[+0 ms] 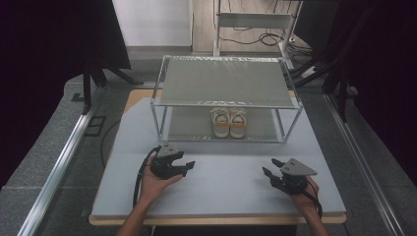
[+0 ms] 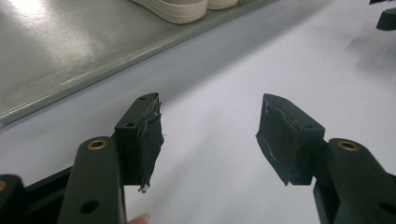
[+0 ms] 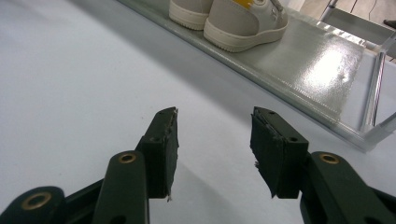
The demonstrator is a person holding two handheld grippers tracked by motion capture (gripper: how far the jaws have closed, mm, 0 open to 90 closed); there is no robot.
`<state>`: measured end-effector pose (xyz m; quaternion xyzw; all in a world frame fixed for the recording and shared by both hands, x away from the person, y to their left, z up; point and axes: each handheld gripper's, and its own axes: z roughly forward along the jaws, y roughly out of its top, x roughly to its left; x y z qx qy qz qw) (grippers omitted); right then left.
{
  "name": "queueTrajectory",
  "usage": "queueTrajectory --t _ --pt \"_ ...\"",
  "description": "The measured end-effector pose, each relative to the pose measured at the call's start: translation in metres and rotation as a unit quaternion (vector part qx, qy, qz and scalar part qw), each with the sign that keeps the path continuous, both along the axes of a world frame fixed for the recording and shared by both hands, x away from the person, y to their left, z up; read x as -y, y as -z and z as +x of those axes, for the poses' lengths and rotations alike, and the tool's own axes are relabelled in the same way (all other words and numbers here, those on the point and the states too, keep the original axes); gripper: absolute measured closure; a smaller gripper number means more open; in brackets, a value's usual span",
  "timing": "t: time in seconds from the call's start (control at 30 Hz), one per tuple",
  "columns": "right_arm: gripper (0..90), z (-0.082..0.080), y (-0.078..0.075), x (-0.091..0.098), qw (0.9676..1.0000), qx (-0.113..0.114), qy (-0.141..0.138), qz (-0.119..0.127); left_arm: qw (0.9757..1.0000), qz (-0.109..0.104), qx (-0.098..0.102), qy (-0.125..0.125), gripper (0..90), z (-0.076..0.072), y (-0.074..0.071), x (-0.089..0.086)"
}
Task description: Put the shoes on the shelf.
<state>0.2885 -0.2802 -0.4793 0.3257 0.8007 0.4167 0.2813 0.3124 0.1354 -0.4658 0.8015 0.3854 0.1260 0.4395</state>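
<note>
Two shoes, one two-tier rack, two tongs.

Cream shoes (orange heels) sit on a grey rack over a pale-blue table.

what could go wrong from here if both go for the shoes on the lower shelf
The shoes sit side by side, touching, so one open hand-held gripper may nudge both. The rack's top shelf and front posts hang close over them and could catch a hand-held gripper reaching in.
</note>
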Motion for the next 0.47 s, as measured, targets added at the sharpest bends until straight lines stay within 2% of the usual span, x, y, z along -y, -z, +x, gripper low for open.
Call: queueTrajectory --t 0.13,0.23,0.33,0.47 --pt "50.9 0.0003 0.0012 -0.0055 1.0000 -0.001 -0.008 -0.005 1.0000 -0.005 0.004 0.001 39.0 -0.0015 -0.0023 -0.0017" --pt "50.5 0.0007 0.0022 -0.0083 0.9998 -0.001 -0.013 -0.013 1.0000 -0.001 0.003 0.003 38.8 -0.0012 -0.0014 -0.0015" --pt "50.5 0.0014 0.0025 -0.0070 0.9999 -0.002 -0.011 -0.009 1.0000 -0.001 0.000 0.002 38.5 -0.0011 -0.0010 -0.0030" --pt "50.5 0.0007 0.0012 -0.0048 0.9999 0.001 -0.009 -0.004 0.9999 -0.013 0.000 -0.001 38.3 -0.0018 -0.0031 -0.0057"
